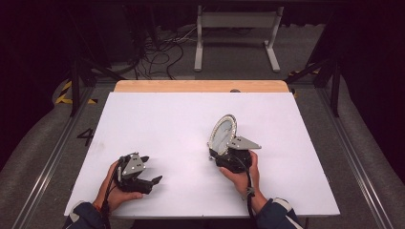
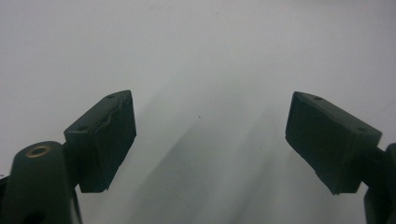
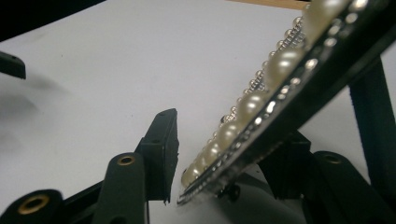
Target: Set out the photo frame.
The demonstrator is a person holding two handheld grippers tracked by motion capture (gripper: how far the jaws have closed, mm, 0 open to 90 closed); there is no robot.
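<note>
The white rectangular table top has a bare wooden strip along its far edge, and beyond that strip lie a grey carpeted floor, a tangle of black cables and a pale grey metal stand. Nothing stands on the board between the two hands.

At the left, near the front edge, the left gripper lies low over the white surface, its jaws spread wide with only bare table top between them; its pads are well apart in the left gripper view. Open white surface stretches from it to the left, far and right edges.

To the right of centre, the right gripper has an oval mirror with a rim of pearl beads and small rhinestones standing tilted between its jaws, its lower edge down at the gripper. In the right gripper view the mirror's beaded rim runs slantwise between the jaws; the left pad stands just clear of the rim, so the jaws are released. The mirror's black back strut shows at the right.
</note>
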